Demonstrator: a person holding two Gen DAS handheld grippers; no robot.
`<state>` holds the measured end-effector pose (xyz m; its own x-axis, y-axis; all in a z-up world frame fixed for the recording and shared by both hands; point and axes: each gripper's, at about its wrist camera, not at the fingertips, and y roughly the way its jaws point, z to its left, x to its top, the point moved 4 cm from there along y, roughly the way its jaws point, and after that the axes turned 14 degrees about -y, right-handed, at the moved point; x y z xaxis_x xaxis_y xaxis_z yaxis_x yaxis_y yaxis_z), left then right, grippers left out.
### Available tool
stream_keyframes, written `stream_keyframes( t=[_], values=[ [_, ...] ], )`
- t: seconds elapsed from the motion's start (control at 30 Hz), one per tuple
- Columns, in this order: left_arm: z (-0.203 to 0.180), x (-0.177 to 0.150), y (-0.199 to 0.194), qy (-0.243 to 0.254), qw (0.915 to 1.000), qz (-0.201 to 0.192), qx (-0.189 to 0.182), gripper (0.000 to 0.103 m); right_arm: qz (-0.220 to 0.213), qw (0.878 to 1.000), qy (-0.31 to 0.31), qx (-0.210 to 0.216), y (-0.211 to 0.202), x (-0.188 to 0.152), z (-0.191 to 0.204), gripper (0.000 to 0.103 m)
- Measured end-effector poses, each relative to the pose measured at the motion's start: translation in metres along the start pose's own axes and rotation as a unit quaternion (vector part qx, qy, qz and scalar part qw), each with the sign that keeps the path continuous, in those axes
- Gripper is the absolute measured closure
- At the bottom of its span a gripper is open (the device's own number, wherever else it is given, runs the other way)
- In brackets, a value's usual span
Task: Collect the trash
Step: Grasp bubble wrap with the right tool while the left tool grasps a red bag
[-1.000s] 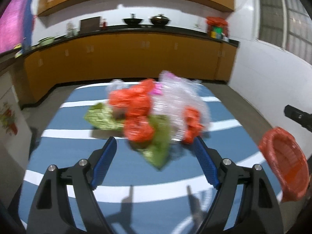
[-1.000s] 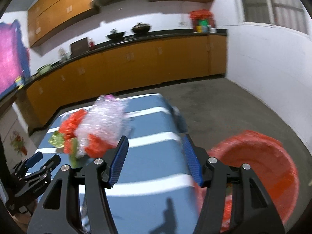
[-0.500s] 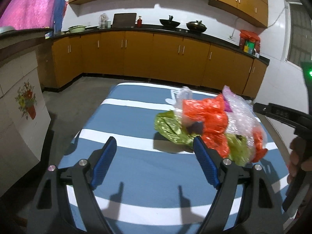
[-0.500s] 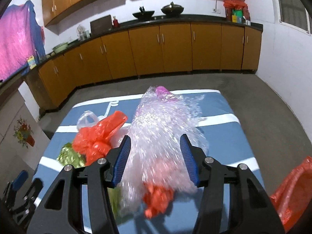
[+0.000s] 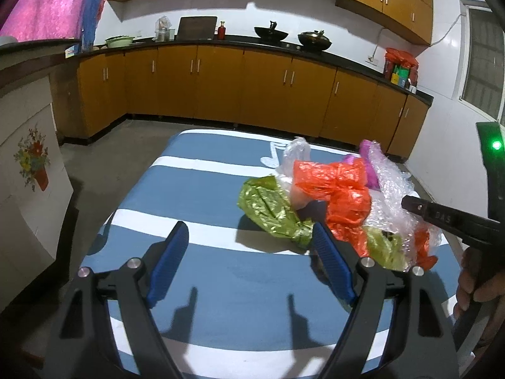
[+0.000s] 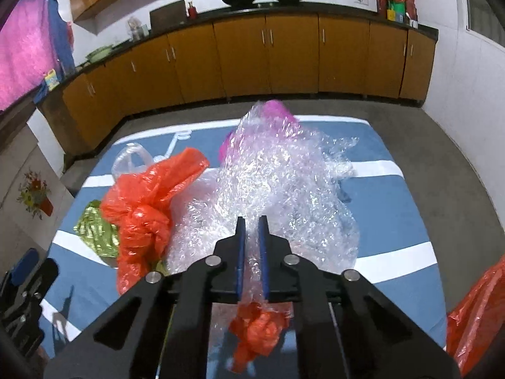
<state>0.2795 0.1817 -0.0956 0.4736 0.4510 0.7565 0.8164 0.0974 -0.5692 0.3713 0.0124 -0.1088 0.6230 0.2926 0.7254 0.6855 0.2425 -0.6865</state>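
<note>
**Pinching the bubble wrap, lift still to come**

I am working the grasp step: the bubble wrap (image 6: 271, 189) is lying on the blue-and-white striped counter (image 6: 394, 221), and my right gripper (image 6: 251, 224) is pinching a fold of it, blue pads nearly pressed together with clear film bunched between them. Pressed against the wrap, just to the left of this gripper, an orange plastic bag (image 6: 148, 208) is sitting, with a crumpled green wrapper (image 6: 94, 233) beyond it. A scrap of orange plastic (image 6: 255, 328) is hanging below the gripper; I cannot tell whether it is caught in the pinch.

My left gripper (image 5: 249, 252) is hovering over the counter with its fingers spread wide, holding nothing; the green wrapper (image 5: 271, 211) is lying just ahead of its right finger.

Next, I judge, the wrap needs lifting clear of the pile and carrying right toward the orange-lined bin (image 6: 476, 312). The film is light and clingy, so neighbours may be dragging along.

Only the right wrist view is showing the pinch and the bin's edge; the left wrist view is showing the pile side-on, and the right gripper's black body (image 5: 448, 218) reaching in from the right.
</note>
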Motion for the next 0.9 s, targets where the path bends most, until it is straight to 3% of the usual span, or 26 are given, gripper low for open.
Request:
stream_keyframes(
  t=[0.33, 0.67, 0.9],
  values=[
    [-0.031, 0.001, 0.005, 0.012, 0.9997, 0.001, -0.022, 0.024, -0.058, 0.998, 0.015, 0.006, -0.05, -0.009, -0.014, 0.097],
    [-0.086, 0.004, 0.046, 0.042, 0.998, 0.024, -0.042, 0.024, -0.067, 0.996, 0.055, -0.025, -0.077, -0.039, -0.048, 0.097],
    [-0.102, -0.007, 0.079, 0.061, 0.9953, 0.068, -0.031, 0.046, -0.062, 0.995, 0.069, -0.023, -0.076, -0.048, -0.056, 0.097]
  ],
)
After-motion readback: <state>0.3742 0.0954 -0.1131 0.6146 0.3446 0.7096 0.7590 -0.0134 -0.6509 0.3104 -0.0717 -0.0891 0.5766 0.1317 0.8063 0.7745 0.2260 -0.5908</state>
